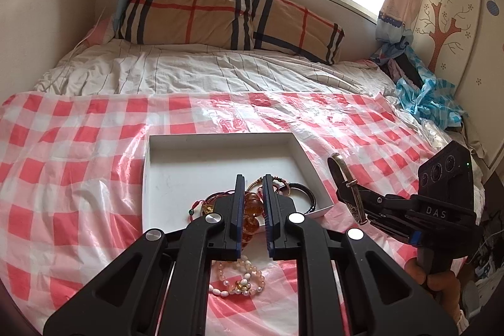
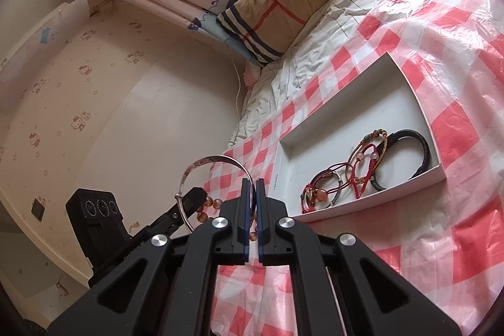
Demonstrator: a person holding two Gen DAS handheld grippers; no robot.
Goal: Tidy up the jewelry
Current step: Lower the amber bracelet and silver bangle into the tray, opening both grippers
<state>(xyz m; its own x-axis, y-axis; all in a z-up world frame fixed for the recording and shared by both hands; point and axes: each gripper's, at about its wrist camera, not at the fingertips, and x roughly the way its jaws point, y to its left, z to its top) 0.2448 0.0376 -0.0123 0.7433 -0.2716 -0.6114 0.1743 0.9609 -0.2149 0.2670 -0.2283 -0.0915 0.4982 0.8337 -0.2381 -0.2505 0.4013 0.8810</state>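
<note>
Already several cord bracelets [image 2: 352, 175] lie in the white tray [image 1: 176, 153] ahead of the left gripper [image 1: 253, 210] — clamped on amber beads [image 1: 253, 207] — while the right gripper [image 2: 253, 210] pinches a silver bangle [image 2: 214, 161], pearl strands [image 1: 239, 279] beneath still unsorted.

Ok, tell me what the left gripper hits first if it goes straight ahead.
Holding the amber bead bracelet, the left gripper would probably meet the cord bracelets in the white tray first; its height is unclear.
</note>
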